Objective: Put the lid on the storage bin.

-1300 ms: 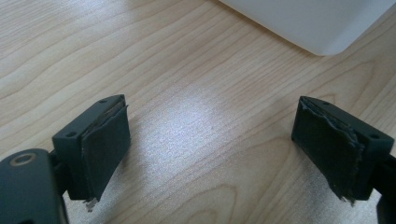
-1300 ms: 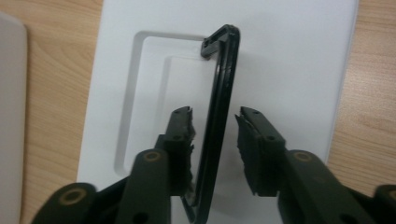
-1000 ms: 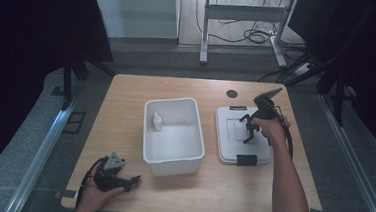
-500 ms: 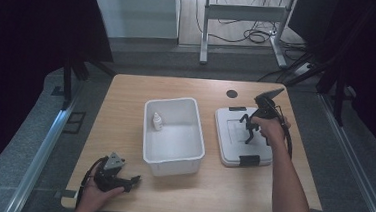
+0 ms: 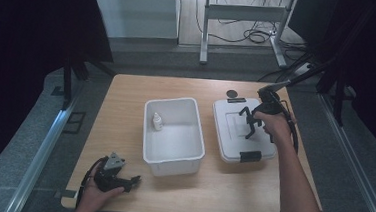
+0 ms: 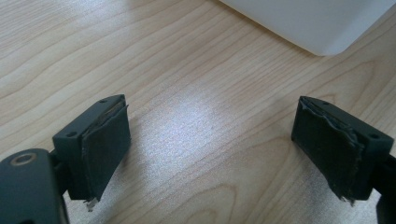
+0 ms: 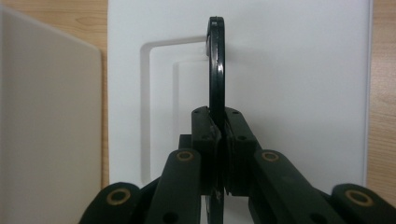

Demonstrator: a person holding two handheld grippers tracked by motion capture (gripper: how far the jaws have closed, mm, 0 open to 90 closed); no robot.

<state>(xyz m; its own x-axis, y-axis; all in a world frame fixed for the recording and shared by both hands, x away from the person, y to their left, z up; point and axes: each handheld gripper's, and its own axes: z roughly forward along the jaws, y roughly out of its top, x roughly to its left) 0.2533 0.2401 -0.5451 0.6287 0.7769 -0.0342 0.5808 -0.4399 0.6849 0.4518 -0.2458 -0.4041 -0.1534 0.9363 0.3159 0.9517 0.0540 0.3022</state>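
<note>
A white lid lies flat on the table, right of an open white bin. My right gripper is over the lid's middle, shut on its thin black handle. The handle stands edge-on between the jaws in the right gripper view, above the lid. A small white bottle stands inside the bin by its left wall. My left gripper rests low at the table's near left corner, open, with bare wood between its pads. The bin's corner lies just ahead of it.
A black clasp sits on the lid's near edge and another at its far edge. A small dark disc lies on the table beyond the lid. The bin's wall stands close at the left of my right gripper.
</note>
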